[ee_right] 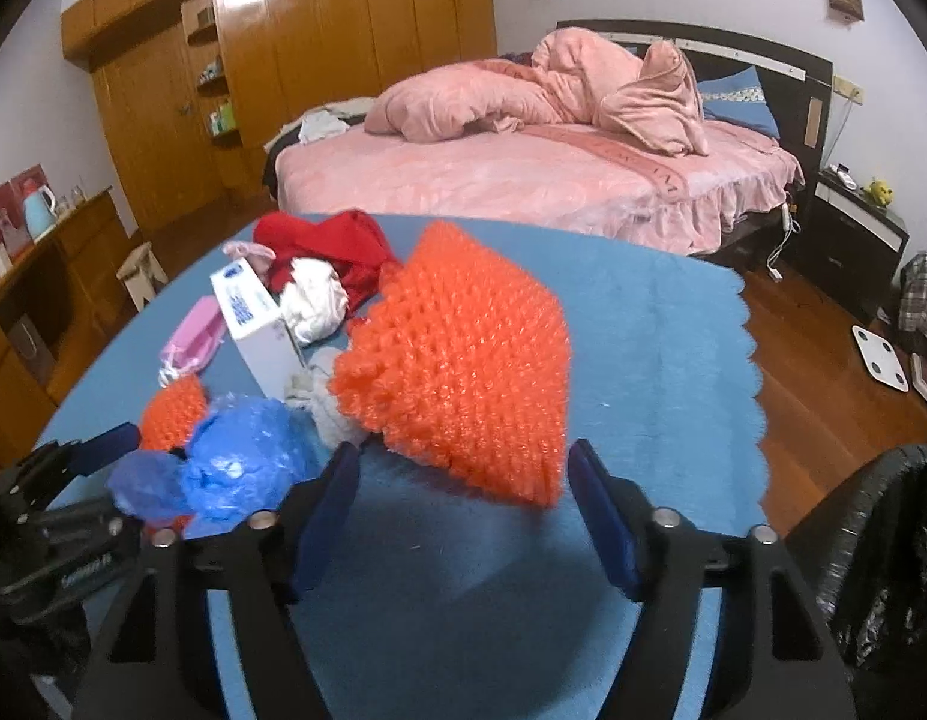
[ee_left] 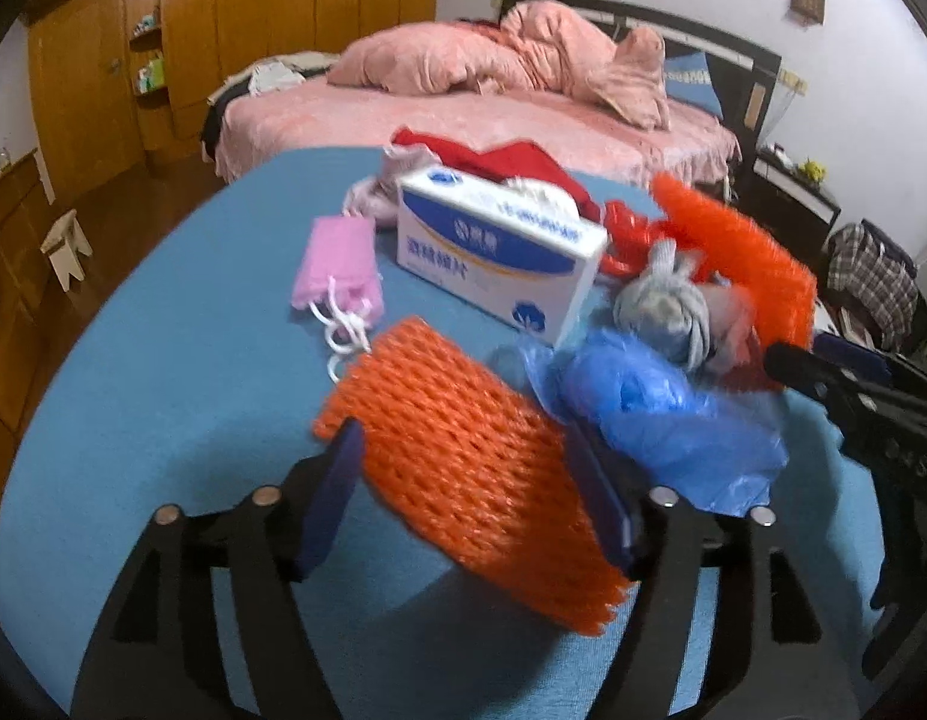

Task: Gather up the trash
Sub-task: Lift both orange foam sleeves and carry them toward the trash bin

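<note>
Orange foam net (ee_left: pixel 475 480) sits between left gripper (ee_left: pixel 463 498) fingers, apparently grasped, above blue table (ee_left: pixel 163 408); second foam net (ee_right: pixel 463 360) before right gripper (ee_right: pixel 463 516), jaws spread, not gripping

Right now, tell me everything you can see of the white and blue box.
The white and blue box is a rectangular carton, seemingly cardboard, with blue bands, Chinese lettering and a small blue logo on its end. It looks closed and undamaged, standing on the blue tablecloth with one corner toward the left camera. Red cloth and a white bundle lie behind it, apparently against it. Neither gripper touches it.
</note>
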`<action>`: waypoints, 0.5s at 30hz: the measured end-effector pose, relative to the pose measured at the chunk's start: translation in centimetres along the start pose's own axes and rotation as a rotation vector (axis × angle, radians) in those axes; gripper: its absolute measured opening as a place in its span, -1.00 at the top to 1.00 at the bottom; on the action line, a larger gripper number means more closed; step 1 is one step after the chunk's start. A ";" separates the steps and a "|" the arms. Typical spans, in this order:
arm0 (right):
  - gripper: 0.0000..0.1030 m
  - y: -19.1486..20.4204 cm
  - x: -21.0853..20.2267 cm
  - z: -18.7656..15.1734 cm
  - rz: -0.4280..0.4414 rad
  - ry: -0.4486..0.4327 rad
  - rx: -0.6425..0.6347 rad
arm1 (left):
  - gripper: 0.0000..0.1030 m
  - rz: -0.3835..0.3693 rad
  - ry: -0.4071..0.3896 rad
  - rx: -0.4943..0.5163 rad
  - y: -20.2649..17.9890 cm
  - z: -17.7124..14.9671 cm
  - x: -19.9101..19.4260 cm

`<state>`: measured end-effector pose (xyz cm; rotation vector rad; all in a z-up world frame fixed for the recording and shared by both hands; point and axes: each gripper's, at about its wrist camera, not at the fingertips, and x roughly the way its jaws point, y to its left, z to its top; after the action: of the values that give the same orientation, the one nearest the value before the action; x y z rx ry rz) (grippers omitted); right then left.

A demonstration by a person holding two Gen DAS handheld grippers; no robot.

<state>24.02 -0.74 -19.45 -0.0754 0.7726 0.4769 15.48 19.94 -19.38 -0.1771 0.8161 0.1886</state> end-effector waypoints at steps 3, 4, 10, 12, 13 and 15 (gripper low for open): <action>0.64 -0.5 0.4 -0.2 0.025 0.021 0.011 | -0.34 0.007 0.030 0.020 -0.4 -0.2 0.7; 0.70 -0.7 0.1 -0.4 0.029 0.016 0.016 | -0.25 0.006 0.028 0.022 -0.5 -0.2 0.8; 0.76 -1.2 -2.4 -0.6 0.040 -0.039 0.044 | 0.81 -0.039 0.002 -0.035 0.6 -0.2 0.3; 0.76 -1.4 -3.1 -0.5 0.046 -0.050 0.058 | 0.83 -0.045 -0.021 -0.048 0.9 -0.2 -0.3; 0.76 -1.5 -3.6 -0.4 0.050 -0.056 0.066 | 0.84 -0.047 -0.033 -0.050 0.9 -0.1 -0.6; 0.76 -1.7 -4.4 -0.3 0.057 -0.069 0.076 | 0.85 -0.052 -0.068 -0.065 1.2 0.1 -1.7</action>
<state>21.92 -4.02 -16.81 0.0334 0.7253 0.5011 14.12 21.01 -18.18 -0.2516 0.7379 0.1718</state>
